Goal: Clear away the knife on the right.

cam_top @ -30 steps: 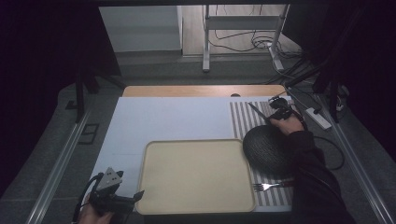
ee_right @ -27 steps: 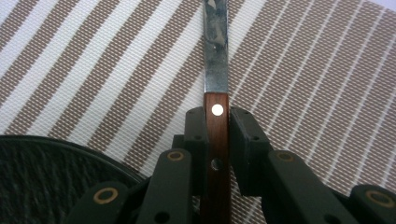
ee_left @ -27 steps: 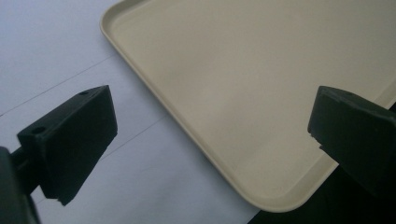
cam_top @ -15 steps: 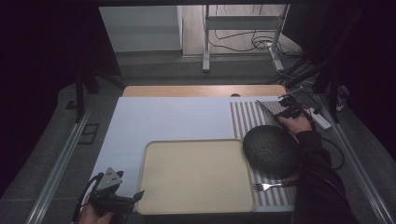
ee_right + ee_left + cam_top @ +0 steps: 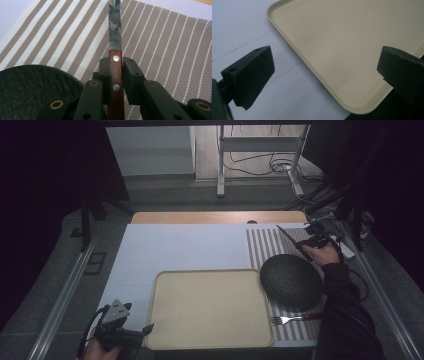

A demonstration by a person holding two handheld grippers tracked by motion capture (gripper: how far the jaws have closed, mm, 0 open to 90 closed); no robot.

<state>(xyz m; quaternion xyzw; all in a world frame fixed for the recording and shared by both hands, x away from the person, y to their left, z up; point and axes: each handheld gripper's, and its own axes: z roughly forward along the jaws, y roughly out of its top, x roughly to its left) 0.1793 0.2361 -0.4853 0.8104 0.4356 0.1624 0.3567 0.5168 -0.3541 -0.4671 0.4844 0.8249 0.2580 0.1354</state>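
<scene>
My right tongs [image 5: 116, 75] clamp a knife [image 5: 115, 62] by its handle. The right gripper view gives the detail: reddish-brown wood handle with two round metal rivets, and a flat, mottled steel blade running toward 12 o'clock over a woven placemat [image 5: 162, 50] in tan and white stripes. A dark, textured round plate [image 5: 32, 87] sits at 8 o'clock there.

The high view gives the layout instead: right tongs [image 5: 304, 246] at 2 o'clock of the worktop [image 5: 180, 245], the knife [image 5: 289, 238] lifted over the far end of the placemat [image 5: 260, 245], its blade pointing to 10 o'clock. The plate [image 5: 291, 281] lies just nearer, a metal fork [image 5: 285, 320] at its 6 o'clock.

My left tongs [image 5: 142, 332] sit at 7 o'clock, just beside the near left corner of a beige tray [image 5: 210, 310]. The left gripper view shows my left tongs [image 5: 324, 77] spread wide with nothing between them, above the tray's [image 5: 352, 50] smooth matte surface, raised rim and rounded corner, with pale worktop [image 5: 239, 22] beside it.
</scene>
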